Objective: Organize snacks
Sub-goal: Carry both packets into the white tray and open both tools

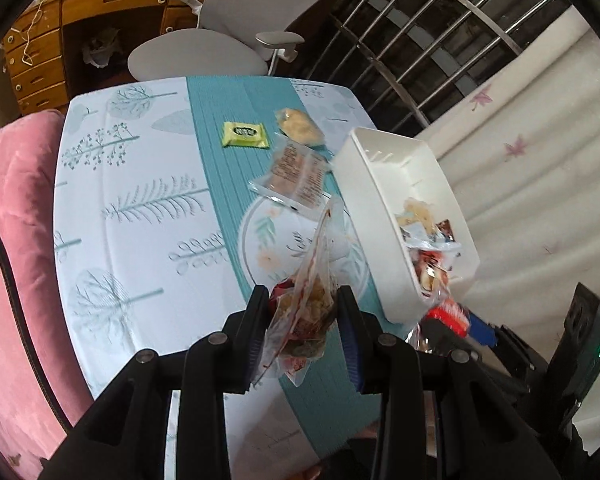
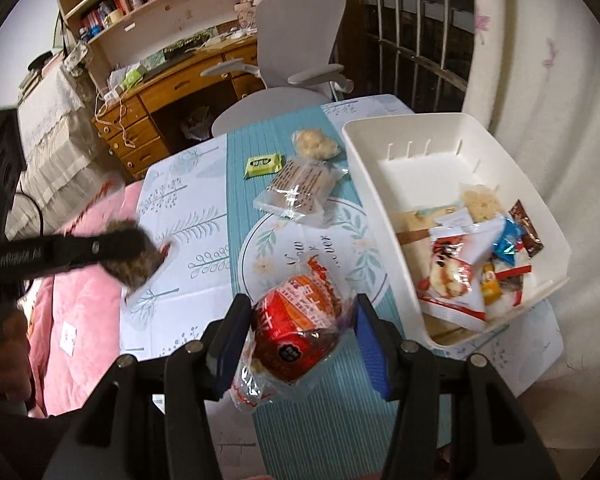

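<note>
Bin (image 2: 452, 136) far end free, pkts (image 2: 472, 264) nearside.

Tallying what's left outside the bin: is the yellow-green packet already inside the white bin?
No, the yellow-green packet lies on the teal table runner, left of the white bin.

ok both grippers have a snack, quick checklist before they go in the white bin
1. Left gripper shut on the clear snack bag: ok.
2. Right gripper shut on the red snack pack: ok.
3. White bin has free room at its far end: ok.
4. Bin sits flat on the table: cannot tell; it looks tilted in the left view.
5. Three snacks remain on the table, including the green packet: not ok.
</note>
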The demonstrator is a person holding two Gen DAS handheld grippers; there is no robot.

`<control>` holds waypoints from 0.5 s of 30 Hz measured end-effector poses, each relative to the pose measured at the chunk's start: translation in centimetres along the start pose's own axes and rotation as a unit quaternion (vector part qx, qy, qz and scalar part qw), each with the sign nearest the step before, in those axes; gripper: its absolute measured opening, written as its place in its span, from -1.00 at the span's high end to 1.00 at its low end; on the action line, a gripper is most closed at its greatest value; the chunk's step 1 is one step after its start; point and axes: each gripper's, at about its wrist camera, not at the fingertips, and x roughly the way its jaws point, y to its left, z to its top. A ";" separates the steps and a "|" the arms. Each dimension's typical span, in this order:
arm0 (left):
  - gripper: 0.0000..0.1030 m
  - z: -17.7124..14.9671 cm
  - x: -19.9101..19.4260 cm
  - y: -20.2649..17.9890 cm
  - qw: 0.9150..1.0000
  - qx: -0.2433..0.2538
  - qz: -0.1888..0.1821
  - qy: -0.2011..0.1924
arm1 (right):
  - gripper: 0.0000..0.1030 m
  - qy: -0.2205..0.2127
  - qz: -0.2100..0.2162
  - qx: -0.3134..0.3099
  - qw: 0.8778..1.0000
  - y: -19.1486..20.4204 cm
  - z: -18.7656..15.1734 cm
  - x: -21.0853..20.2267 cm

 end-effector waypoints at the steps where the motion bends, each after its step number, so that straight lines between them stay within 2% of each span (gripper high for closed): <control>1: 0.36 -0.3 0.0 -0.3 1.000 -0.005 -0.004 0.000 | -0.01 -0.003 0.001 0.000 1.000 -0.3 0.0 -0.3; 7: 0.36 -1.6 0.0 -3.7 0.999 -0.024 -0.006 -0.025 | -0.01 -0.025 0.009 -0.012 1.000 -3.1 0.5 -2.3; 15: 0.36 -1.6 1.0 -11.4 0.997 -0.012 0.019 -0.067 | -0.01 -0.038 0.029 -0.051 0.998 -8.6 1.8 -4.3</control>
